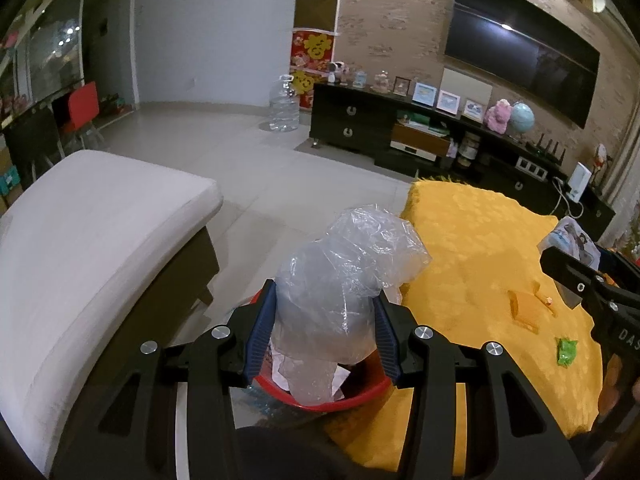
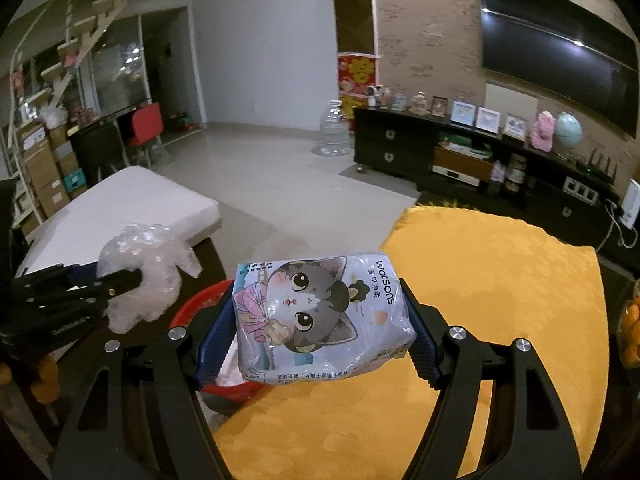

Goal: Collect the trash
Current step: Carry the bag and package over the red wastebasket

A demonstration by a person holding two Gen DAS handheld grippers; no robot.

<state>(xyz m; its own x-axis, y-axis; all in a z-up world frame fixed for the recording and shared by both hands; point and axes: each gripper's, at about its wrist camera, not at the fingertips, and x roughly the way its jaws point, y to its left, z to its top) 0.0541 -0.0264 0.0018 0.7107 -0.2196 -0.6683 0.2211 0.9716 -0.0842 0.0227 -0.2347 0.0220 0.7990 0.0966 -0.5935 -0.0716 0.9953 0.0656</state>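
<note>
Left wrist view shows the left gripper (image 1: 326, 316) clamped partway closed on a crumpled wad of clear bubble wrap (image 1: 348, 276), cloudy and wrinkled, held above the red basket (image 1: 340, 402). Beside that basket, the right gripper (image 2: 320, 320) stands wider, pads pressing a soft white tissue pack (image 2: 320, 316) printed with a grey cartoon cat, at the basket's edge nearest the yellow cloth (image 2: 500, 300).

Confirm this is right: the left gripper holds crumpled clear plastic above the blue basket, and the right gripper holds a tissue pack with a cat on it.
One thing is wrong: the basket is red, not blue, as the left wrist view shows. The left gripper does hold the crumpled clear plastic above it, and the right gripper holds the cat-printed tissue pack.
</note>
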